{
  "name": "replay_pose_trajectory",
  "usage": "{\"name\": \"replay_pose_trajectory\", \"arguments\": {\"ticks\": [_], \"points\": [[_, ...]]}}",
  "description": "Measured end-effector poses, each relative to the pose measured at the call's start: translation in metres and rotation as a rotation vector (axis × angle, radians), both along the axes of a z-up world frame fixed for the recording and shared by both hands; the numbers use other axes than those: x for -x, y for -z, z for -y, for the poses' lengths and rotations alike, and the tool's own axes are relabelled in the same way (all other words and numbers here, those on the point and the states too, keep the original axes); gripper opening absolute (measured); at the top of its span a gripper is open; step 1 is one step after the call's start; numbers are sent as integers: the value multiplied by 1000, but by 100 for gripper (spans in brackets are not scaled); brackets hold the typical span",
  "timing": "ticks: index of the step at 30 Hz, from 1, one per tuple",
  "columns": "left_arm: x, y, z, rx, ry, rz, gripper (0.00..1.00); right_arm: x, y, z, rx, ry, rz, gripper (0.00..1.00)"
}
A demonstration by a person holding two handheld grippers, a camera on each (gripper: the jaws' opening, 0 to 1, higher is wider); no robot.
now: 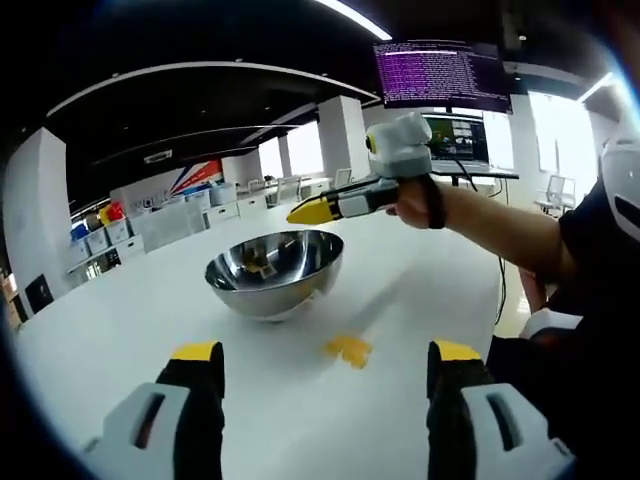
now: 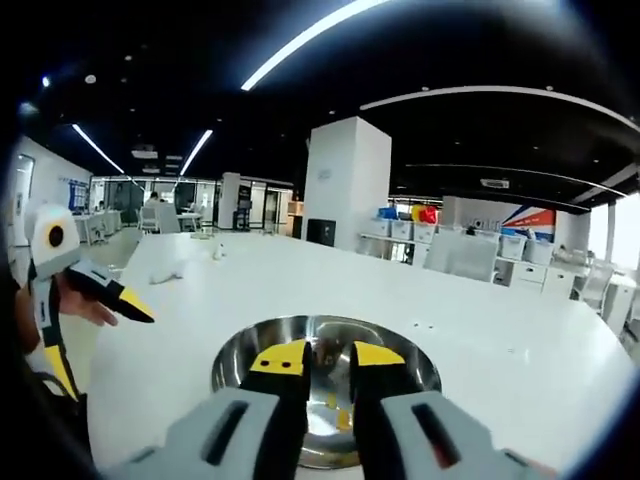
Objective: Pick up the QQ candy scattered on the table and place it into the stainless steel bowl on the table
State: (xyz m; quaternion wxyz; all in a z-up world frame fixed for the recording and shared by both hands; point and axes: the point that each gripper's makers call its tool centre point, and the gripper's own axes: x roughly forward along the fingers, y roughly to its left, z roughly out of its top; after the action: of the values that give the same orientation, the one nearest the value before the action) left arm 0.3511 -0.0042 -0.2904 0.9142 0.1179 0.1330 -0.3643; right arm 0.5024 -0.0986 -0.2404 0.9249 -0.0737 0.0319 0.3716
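A stainless steel bowl [image 1: 275, 270] stands on the white table [image 1: 120, 330]. One yellow QQ candy [image 1: 348, 349] lies on the table just in front of the bowl, between the wide-apart jaws of my open left gripper [image 1: 325, 358]. A hand holds my right gripper [image 1: 310, 211] above the bowl's far rim. In the right gripper view that gripper [image 2: 329, 357] hangs over the bowl [image 2: 405, 350], its jaws a narrow gap apart with nothing between them. Yellow candies [image 2: 336, 404] lie at the bowl's bottom. The left gripper [image 2: 100, 345] shows at the left, open.
The person's arm [image 1: 500, 235] reaches in from the right over the table. A screen with purple text [image 1: 440, 75] and a monitor [image 1: 455, 140] stand at the table's far end. Small white objects [image 2: 170, 270] lie far off on the table. Storage bins [image 1: 110, 235] line the background.
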Motion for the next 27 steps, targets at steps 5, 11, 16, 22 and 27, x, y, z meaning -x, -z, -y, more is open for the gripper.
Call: {"name": "replay_pose_trajectory", "arguments": {"ticks": [5, 11, 16, 22, 27], "points": [[1, 0, 1, 0, 4, 0, 83, 9, -9, 0, -13, -10, 28, 18], [1, -2, 0, 2, -1, 2, 83, 32, -32, 0, -16, -33, 90, 18], [1, -4, 1, 2, 0, 9, 83, 65, -45, -6, -7, -110, 117, 17], [0, -4, 0, 2, -4, 8, 83, 91, -30, -3, 104, -129, 175, 16], [-1, -2, 0, -4, -3, 5, 83, 115, 20, -13, 128, -212, 14, 14]]}}
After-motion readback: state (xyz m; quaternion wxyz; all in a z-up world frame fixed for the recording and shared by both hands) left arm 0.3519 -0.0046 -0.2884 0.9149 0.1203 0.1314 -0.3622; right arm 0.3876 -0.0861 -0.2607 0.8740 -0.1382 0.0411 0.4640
